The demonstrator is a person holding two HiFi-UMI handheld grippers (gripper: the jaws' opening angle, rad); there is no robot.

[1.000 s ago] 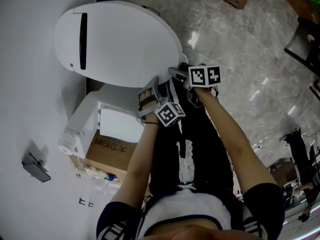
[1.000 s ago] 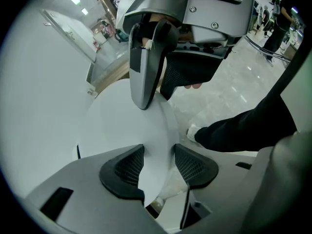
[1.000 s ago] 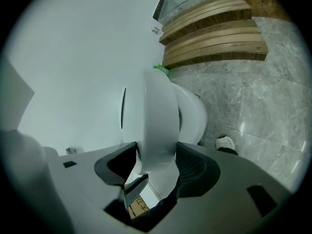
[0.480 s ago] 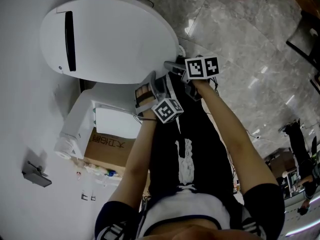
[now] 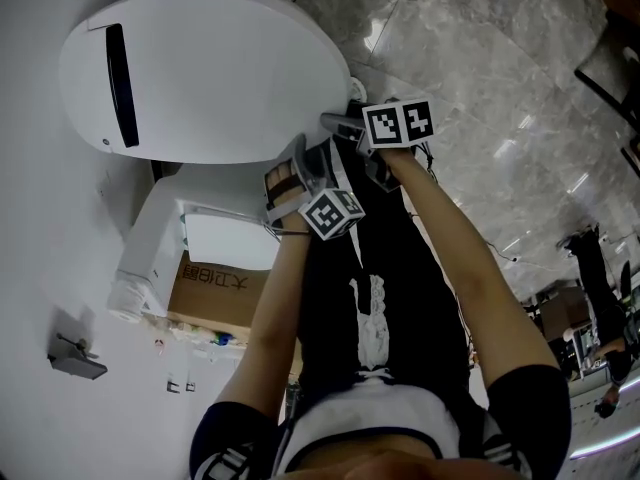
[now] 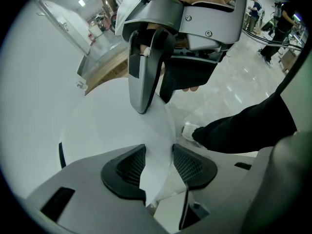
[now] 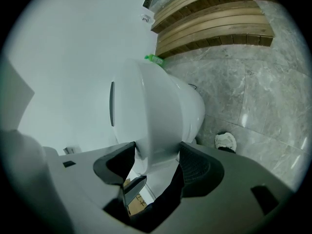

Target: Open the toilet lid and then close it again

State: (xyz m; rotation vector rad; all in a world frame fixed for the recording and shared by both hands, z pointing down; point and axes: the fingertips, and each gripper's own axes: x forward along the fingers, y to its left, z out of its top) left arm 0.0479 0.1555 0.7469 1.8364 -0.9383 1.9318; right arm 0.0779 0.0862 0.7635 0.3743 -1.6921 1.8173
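Note:
The white toilet lid (image 5: 220, 68) fills the upper left of the head view, a dark slot (image 5: 116, 84) near its hinge end. Both grippers sit at its front edge. My left gripper (image 5: 297, 153) points steeply down; in the left gripper view the lid's (image 6: 117, 126) thin rim runs between the pads of the left gripper (image 6: 158, 165), whose jaws have just been closing on it. Beside it, my right gripper (image 5: 338, 125) takes the rim too. Seen from the right gripper (image 7: 153, 165), the lid (image 7: 146, 111) fills the gap between the pads.
A marble floor (image 5: 480, 68) lies right of the toilet. A cardboard box (image 5: 215, 293) and a white bin (image 5: 225, 238) stand beside the bowl at the wall. A white shoe (image 7: 225, 141) is near the base. Wooden steps (image 7: 209, 18) rise behind.
Both grippers have sunk together with the lid's front edge. In the head view the lid has shifted up and left and looks broader and flatter.

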